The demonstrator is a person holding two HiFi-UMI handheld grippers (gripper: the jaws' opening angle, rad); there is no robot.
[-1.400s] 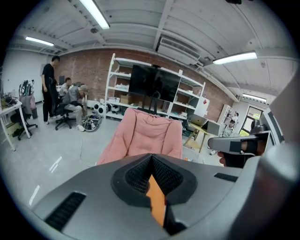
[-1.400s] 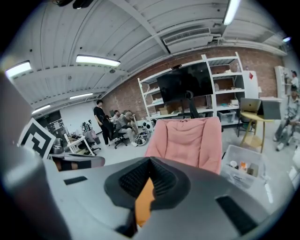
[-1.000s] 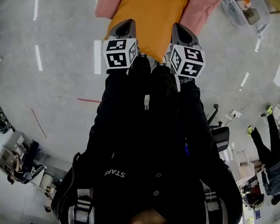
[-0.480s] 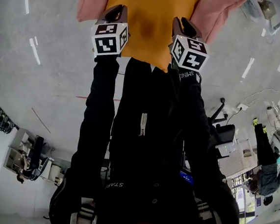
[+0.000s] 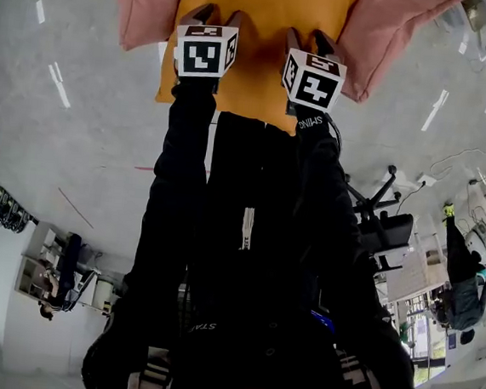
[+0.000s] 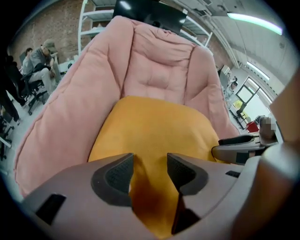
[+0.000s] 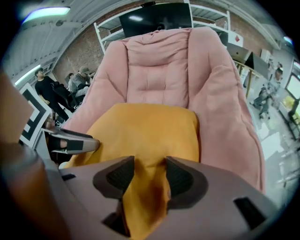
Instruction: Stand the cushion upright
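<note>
An orange cushion rests on the seat of a pink padded lounge chair, leaning back towards its backrest. Both grippers are at the cushion's near edge, side by side. My left gripper has its jaws opening; a fold of the cushion runs between the pads, which stand apart from each other. My right gripper is opening too, with a fold of the cushion lying loose between its pads. The right gripper's jaw shows at the edge of the left gripper view.
The pink chair's backrest and side bolsters rise around the cushion. Grey concrete floor surrounds it. An office chair and a standing person are to the right; seated people and shelving lie behind on the left.
Both grippers have moved away from my body and down over the pink chair, bringing the cushion's near edge along. More of the chair's bolsters now show beside the cushion.
</note>
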